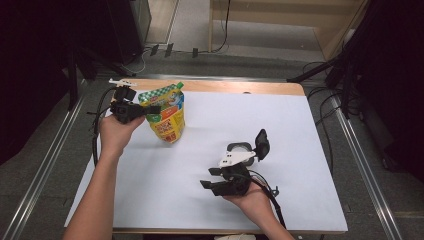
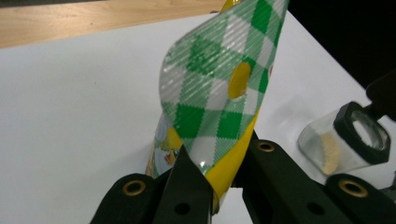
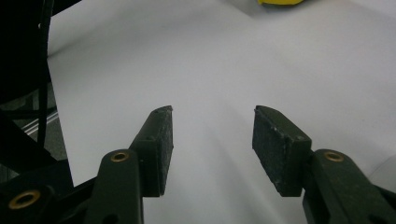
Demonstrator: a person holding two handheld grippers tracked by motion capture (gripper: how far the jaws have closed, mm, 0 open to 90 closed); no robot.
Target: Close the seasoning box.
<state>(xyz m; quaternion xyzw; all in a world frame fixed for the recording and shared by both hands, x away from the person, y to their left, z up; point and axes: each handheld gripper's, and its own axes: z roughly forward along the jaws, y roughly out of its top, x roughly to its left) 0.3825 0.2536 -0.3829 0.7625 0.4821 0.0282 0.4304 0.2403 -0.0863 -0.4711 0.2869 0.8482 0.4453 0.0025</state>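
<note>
L gripper (image 2: 212, 186) clamped on top seal of the snack pouch (image 1: 167, 115), which stands upright at table's (image 1: 300, 200) far-left. R gripper (image 3: 212, 149) jaws apart, nothing btwn, near the glass jar (image 1: 239, 148). Step: pouch secured. Next, prob.: lift w/o tearing seal.

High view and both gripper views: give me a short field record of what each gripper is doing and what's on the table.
left gripper: shut on the pouch's top edge
pouch: green-checked top, yellow body, upright near the table's far left
right gripper: jaws apart, nothing between them, over bare white table
jar: clear glass, black rim, lying beside the right gripper
</note>
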